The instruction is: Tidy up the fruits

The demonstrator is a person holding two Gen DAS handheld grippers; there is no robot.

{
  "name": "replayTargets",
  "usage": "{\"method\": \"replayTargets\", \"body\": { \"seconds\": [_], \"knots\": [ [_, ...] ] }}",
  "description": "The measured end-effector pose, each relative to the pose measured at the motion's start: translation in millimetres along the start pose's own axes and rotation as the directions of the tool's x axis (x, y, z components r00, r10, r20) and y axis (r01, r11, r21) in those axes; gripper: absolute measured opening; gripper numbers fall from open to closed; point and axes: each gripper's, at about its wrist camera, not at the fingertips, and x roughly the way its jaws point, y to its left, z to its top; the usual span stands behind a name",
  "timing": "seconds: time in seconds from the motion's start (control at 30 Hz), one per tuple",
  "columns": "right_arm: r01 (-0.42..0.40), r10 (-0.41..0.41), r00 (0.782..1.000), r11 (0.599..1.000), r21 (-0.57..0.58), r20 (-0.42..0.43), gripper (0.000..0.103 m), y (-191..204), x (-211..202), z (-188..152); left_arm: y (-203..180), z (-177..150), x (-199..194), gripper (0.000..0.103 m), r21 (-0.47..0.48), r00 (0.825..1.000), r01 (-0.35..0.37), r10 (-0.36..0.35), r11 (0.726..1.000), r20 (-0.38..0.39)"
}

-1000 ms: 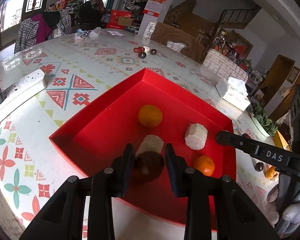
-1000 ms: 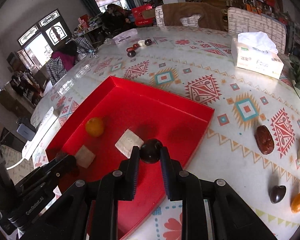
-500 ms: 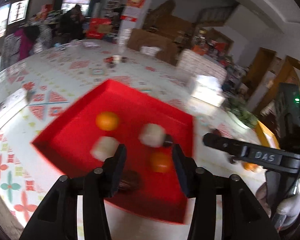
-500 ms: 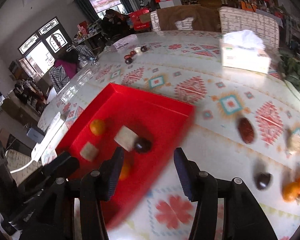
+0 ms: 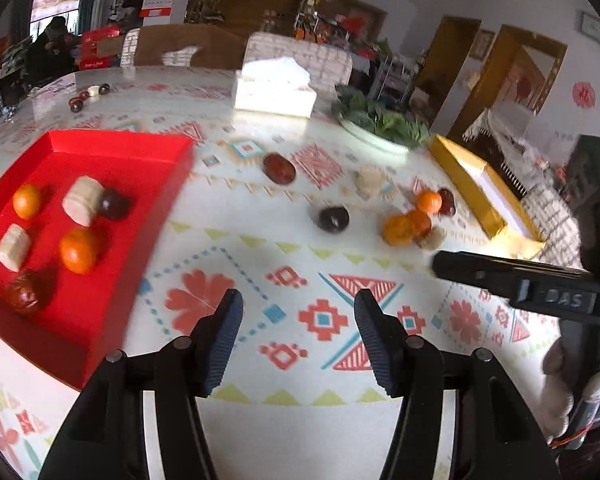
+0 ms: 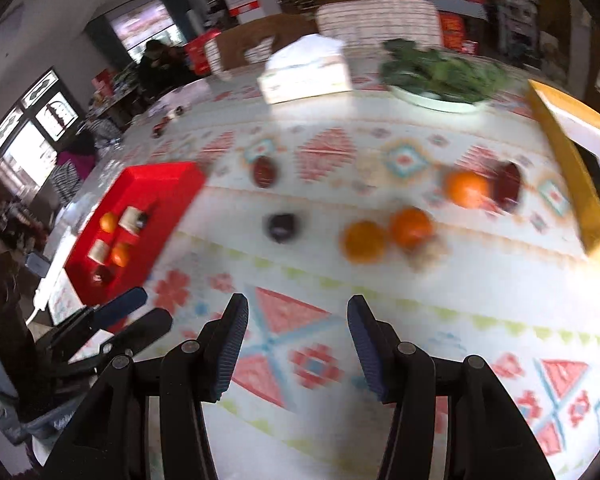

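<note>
The red tray (image 5: 148, 148) lies at the left and holds two oranges, two pale chunks, a dark round fruit (image 5: 114, 205) and a red-brown date (image 5: 24, 294). It also shows in the right wrist view (image 6: 168, 184). Loose on the patterned cloth are a red date (image 5: 279, 168), a dark fruit (image 5: 333, 219), a pale chunk (image 5: 370, 182) and a cluster of oranges (image 5: 398, 230). My left gripper (image 5: 298, 316) is open and empty over the cloth, right of the tray. My right gripper (image 6: 298, 326) is open and empty, short of the oranges (image 6: 364, 241).
A tissue box (image 5: 274, 88) and a plate of greens (image 5: 380, 124) stand at the back. A gold box (image 5: 472, 192) lies at the right. A few small fruits (image 5: 88, 96) sit far back left. Chairs ring the table's far side.
Both grippers let go of their dark fruits in the tray, opened wide, and swung right, away from the tray toward the loose fruit on the cloth.
</note>
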Motion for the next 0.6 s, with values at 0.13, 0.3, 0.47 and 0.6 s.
{"method": "replayTargets", "body": {
  "seconds": [0.13, 0.3, 0.47, 0.6],
  "knots": [
    [0.026, -0.026, 1.000, 0.999, 0.035, 0.015, 0.056, -32, -6, -13, -10, -6, 11, 0.059, 0.018, 0.999, -0.036, 0.036, 0.999, -0.032],
    [0.075, -0.075, 0.997, 0.994, 0.077, -0.005, 0.056, -63, 6, -24, -19, -4, 37, 0.063, 0.060, 0.988, -0.134, 0.139, 0.989, -0.075],
    [0.109, -0.110, 0.994, 0.990, 0.095, 0.006, 0.057, -68, 9, -23, -25, 6, 61, 0.078, 0.088, 0.963, -0.243, 0.251, 0.966, -0.096],
    [0.122, -0.124, 0.992, 0.987, 0.101, 0.006, 0.057, -66, 8, -20, -22, 14, 76, 0.103, 0.080, 0.949, -0.280, 0.288, 0.957, -0.127]
  ]
}}
